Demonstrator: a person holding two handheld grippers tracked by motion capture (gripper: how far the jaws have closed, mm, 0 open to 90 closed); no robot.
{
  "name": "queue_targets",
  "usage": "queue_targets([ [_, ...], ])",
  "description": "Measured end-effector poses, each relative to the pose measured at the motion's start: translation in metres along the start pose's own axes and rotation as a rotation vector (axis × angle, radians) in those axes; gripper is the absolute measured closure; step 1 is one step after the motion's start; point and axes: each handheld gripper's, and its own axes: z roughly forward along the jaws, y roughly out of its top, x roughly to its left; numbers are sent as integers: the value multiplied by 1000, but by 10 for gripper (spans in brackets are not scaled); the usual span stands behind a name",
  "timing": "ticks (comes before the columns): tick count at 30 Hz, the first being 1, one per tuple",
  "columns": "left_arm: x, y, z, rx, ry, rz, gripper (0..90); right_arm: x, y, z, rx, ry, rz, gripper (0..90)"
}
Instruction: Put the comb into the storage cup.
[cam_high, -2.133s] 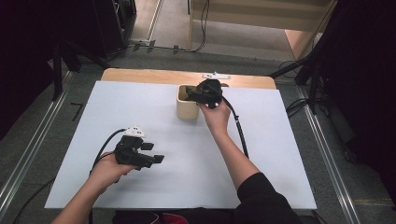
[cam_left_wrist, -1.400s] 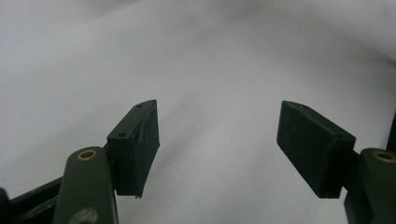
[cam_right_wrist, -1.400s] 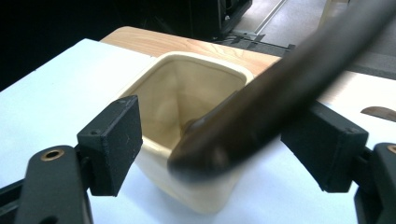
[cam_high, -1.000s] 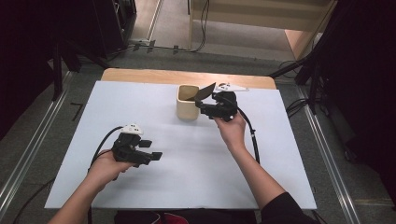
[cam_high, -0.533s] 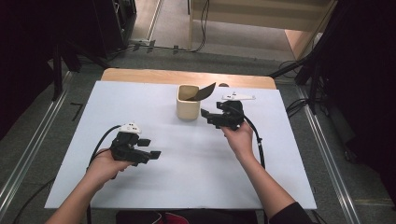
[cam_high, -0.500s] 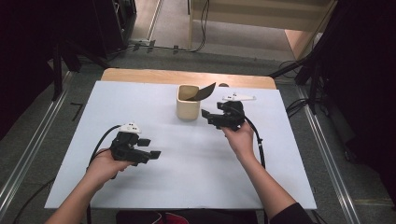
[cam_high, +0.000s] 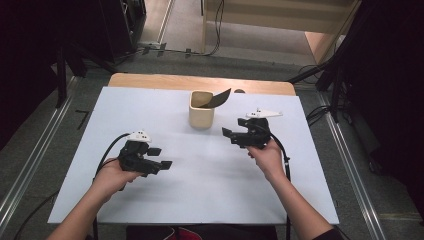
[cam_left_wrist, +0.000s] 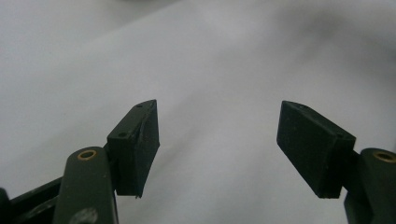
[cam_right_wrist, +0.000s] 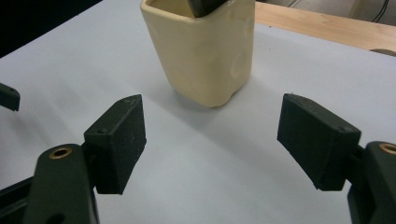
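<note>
White table (cam_high: 200, 200), hand-held gripper (cam_right_wrist: 210, 140) wide, empty

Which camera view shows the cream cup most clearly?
The right gripper view: the cream cup stands close ahead of the open jaws, its walls sharp, though its top is cut off. The high view shows the whole cup on the white table, smaller, with a dark piece sticking out. The left gripper view faces table surface.

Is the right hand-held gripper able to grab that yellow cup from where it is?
Probably yes. The right hand-held gripper is open and faces the cup, with just bare white table cover between them.
</note>
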Motion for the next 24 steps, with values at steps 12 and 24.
queue_targets([
  [12, -2, -1, 0, -16, -15, 21, 308, -6, -16, -18, 29, 51, 2, 218],
  [24, -4, -7, -2, -13, -13, 26, 308, -3, -37, -32, 91, 81, -22, 218],
])
